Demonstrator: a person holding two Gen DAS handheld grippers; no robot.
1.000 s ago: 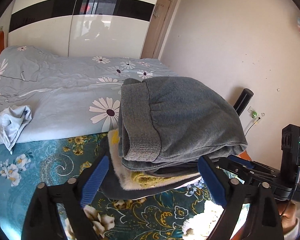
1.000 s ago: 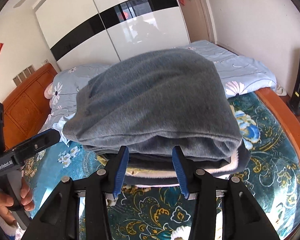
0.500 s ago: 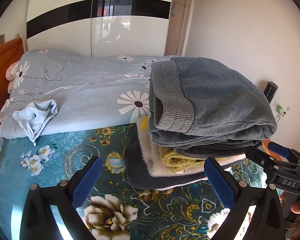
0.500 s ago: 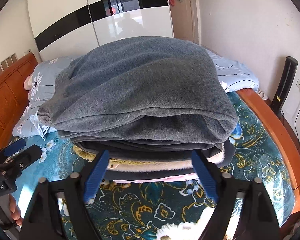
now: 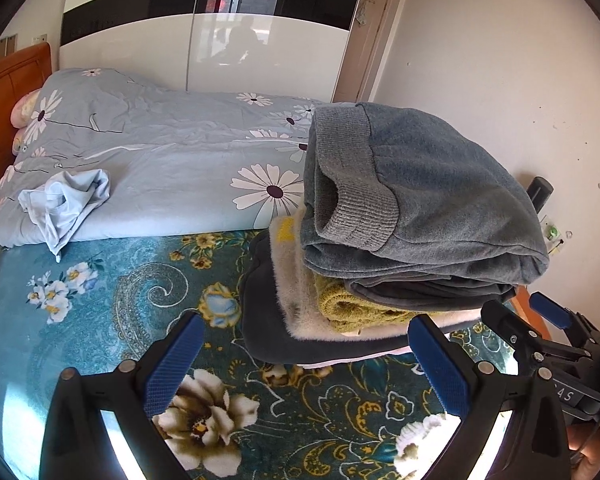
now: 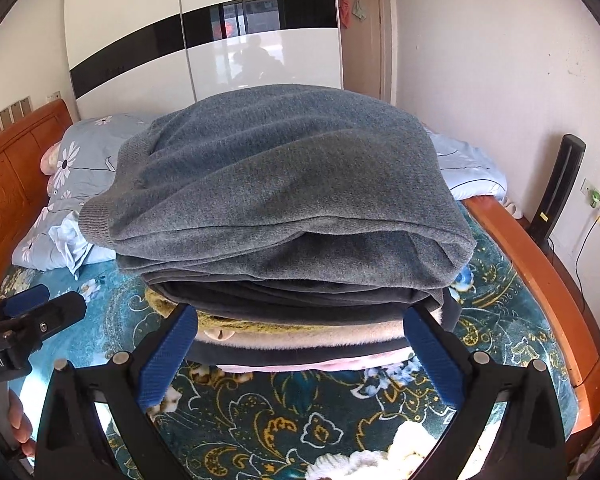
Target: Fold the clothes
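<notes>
A stack of folded clothes sits on the teal floral bedspread. A folded grey sweatshirt lies on top; it also shows in the right wrist view. Under it are a dark garment, a mustard knit, a cream fleece and a dark navy piece. My left gripper is open and empty, just in front of the stack. My right gripper is open and empty, its blue pads just short of the stack's near edge. A crumpled light blue garment lies on the quilt at left.
A light blue daisy quilt covers the far half of the bed. A wooden headboard and bed rail border it. A black tower device stands by the wall socket. White wardrobe doors stand behind the bed.
Both grippers have opened wide and pulled back from the stack, which now rests on the bedspread. One second ago the right gripper's pads were closed in under the stack's edge.
</notes>
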